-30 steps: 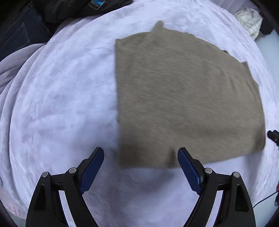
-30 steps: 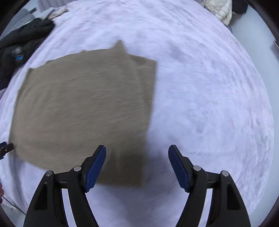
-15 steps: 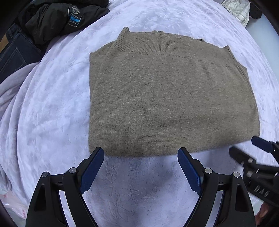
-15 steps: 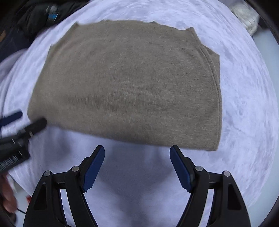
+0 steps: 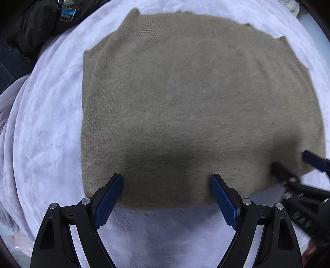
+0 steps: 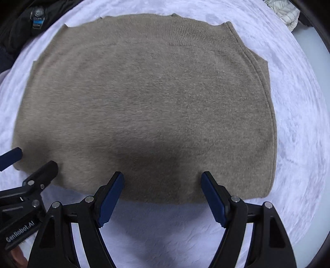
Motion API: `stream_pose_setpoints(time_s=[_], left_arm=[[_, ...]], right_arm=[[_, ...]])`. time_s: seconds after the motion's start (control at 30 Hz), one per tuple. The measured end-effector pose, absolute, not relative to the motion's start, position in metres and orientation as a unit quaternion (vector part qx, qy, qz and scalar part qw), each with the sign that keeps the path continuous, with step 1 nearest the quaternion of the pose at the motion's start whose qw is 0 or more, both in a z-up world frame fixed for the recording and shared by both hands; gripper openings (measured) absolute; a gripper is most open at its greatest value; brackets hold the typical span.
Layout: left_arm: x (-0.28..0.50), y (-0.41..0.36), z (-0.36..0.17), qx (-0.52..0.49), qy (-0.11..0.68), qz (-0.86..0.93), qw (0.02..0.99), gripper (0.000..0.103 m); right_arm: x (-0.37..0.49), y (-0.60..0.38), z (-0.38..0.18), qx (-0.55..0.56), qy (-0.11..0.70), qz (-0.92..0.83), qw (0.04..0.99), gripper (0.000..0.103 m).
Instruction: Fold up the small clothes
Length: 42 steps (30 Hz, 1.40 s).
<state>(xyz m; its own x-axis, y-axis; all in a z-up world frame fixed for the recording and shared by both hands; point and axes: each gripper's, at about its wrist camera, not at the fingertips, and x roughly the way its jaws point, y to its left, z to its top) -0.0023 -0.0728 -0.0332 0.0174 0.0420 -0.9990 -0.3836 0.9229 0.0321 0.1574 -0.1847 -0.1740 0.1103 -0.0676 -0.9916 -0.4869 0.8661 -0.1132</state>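
A taupe knitted garment (image 5: 185, 103) (image 6: 144, 99) lies flat and folded into a rough rectangle on a white fleecy blanket (image 5: 41, 127) (image 6: 299, 115), its ribbed band at the far edge. My left gripper (image 5: 166, 179) hovers open over the garment's near edge, toward its left half, with nothing between the blue pads. My right gripper (image 6: 163, 177) is open above the near edge toward the right half, also empty. Each gripper shows at the side of the other's view: the right gripper (image 5: 292, 162) at the garment's right corner, the left gripper (image 6: 31, 160) at its left corner.
Dark clothing (image 5: 41, 24) (image 6: 24, 26) with a small label is piled at the far left beyond the blanket. A pale crumpled cloth (image 6: 286, 12) lies at the far right. Bare blanket surrounds the garment on the left, right and near side.
Both grippers have come forward and lower over the garment, which now fills each view. Their fingertips have passed from the blanket onto its near edge. Jaws remain wide.
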Motion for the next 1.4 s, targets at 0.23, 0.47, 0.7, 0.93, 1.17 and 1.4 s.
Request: stream_pose_setpoints(time_s=[0.23,0.47,0.7,0.93,1.17,1.4], left_arm=[[-0.023,-0.042,-0.052,-0.150,0.686,0.144,0.697,0.103],[-0.051,-0.003,-0.032,-0.186,0.668,0.187,0.696,0.103],[0.022,-0.030,0.001,-0.205,0.618,0.141,0.746,0.103],[0.055,-0.061,-0.048,-0.160,0.670,0.125,0.714,0.103],[0.037,-0.029,-0.051,-0.159,0.674,0.115,0.712,0.103],[-0.007,0.018,-0.007,-0.218,0.602,0.215,0.738,0.103]], right_arm=[[0.185,-0.234,-0.187,-0.214,0.654,0.145,0.711,0.081],[0.212,-0.310,-0.169,-0.185,0.658,0.067,0.727,0.081],[0.226,-0.255,-0.126,-0.159,0.601,0.138,0.771,0.082],[0.188,-0.153,-0.179,-0.326,0.574,0.258,0.705,0.082],[0.240,-0.235,-0.177,-0.187,0.625,0.209,0.729,0.082],[0.260,-0.289,-0.145,-0.159,0.597,0.111,0.779,0.082]])
